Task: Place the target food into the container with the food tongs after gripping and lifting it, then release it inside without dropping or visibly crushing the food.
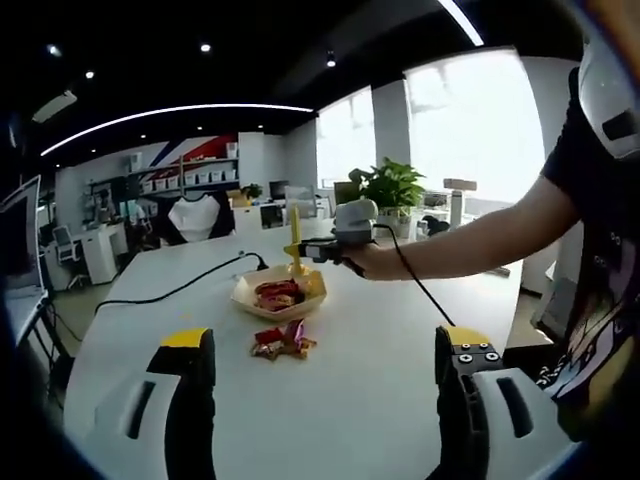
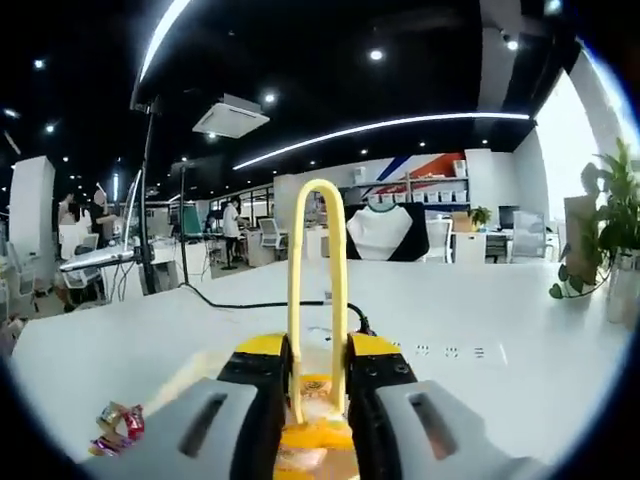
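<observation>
A pale yellow, scalloped container (image 1: 245, 291) sits mid-table in the left gripper view, with red food (image 1: 279, 294) inside. Red-wrapped food pieces (image 1: 283, 343) lie on the table just in front of it. My left gripper (image 1: 325, 345) is open, its jaws wide apart above the near table and holding nothing. A person's hand holds my right gripper (image 1: 328, 250) over the container's far side, with yellow tongs (image 1: 295, 240) standing upright. In the right gripper view my right gripper (image 2: 317, 350) is shut on the yellow tongs (image 2: 336, 260), whose looped end points up. The wrapped pieces (image 2: 115, 425) lie lower left.
A black cable (image 1: 170, 290) runs across the white table (image 1: 380, 400) to a power strip (image 2: 450, 352). A potted plant (image 1: 390, 185) stands at the far edge and a laptop (image 1: 20, 245) at the left. The person's arm (image 1: 470, 240) reaches in from the right.
</observation>
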Demonstrator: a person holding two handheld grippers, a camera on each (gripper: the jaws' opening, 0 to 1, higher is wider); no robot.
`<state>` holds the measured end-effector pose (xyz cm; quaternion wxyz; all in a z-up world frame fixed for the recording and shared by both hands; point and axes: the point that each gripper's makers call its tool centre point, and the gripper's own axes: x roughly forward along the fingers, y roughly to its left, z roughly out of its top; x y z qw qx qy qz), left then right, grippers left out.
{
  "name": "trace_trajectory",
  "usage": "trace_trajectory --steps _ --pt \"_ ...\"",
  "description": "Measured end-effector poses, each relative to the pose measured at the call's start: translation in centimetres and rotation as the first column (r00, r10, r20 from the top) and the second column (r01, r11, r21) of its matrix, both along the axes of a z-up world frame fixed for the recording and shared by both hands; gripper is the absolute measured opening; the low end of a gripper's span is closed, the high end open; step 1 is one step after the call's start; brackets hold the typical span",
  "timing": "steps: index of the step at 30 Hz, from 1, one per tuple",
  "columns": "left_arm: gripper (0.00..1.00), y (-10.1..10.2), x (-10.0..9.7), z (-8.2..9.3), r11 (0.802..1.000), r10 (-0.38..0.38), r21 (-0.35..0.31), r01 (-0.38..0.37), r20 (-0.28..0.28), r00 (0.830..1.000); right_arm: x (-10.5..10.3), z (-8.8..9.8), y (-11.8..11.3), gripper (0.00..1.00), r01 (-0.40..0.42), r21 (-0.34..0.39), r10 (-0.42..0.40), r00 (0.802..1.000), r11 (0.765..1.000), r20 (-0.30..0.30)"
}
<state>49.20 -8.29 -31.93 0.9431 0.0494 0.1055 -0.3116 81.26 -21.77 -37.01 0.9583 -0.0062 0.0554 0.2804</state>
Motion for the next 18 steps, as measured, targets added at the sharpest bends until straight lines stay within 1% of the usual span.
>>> trace_trajectory --steps 3,4,5,6,9,13,14,15,18 --pt "0.96 0.1 0.0 0.0 1.0 0.002 0.009 -0.002 0.003 1.0 0.3 -0.3 -0.2 0.18 -0.004 0.005 0.004 1.0 1.0 -0.002" --pt "0.96 0.1 0.0 0.0 1.0 0.001 0.009 -0.001 0.002 1.0 0.2 -0.1 -0.3 0.18 -0.006 -0.007 0.006 1.0 1.0 0.022" --pt "0.95 0.1 0.0 0.0 1.0 0.001 0.008 -0.001 -0.001 1.0 0.3 -0.2 -0.2 0.18 -0.007 -0.009 0.007 1.0 1.0 0.016" --pt "0.95 0.2 0.0 0.0 1.0 0.006 0.013 -0.006 -0.001 1.0 0.4 -0.4 -0.2 0.18 -0.009 -0.026 0.009 1.0 1.0 0.005" --pt "0.95 0.3 0.0 0.2 1.0 0.014 0.018 -0.014 0.004 1.0 0.4 -0.3 -0.2 0.19 -0.012 -0.054 0.014 1.0 0.998 0.021" --pt "0.95 0.6 0.0 0.2 0.999 0.025 0.02 -0.025 0.007 1.0 0.4 0.5 -0.3 0.22 -0.009 -0.035 0.01 1.0 0.999 0.028" --pt "0.95 0.6 -0.1 0.2 0.999 0.025 0.021 -0.026 0.006 1.0 0.2 0.6 -0.2 0.22 -0.014 -0.038 0.015 0.999 0.999 0.03" --pt "0.95 0.6 -0.1 0.2 0.999 0.027 0.021 -0.027 0.004 1.0 0.0 0.8 0.0 0.22 -0.022 -0.06 0.024 0.999 0.998 0.041" --pt "0.95 0.7 -0.3 0.0 0.999 0.027 0.026 -0.027 0.0 1.0 -0.6 1.4 0.4 0.22 -0.041 -0.062 0.044 0.998 0.997 0.053"
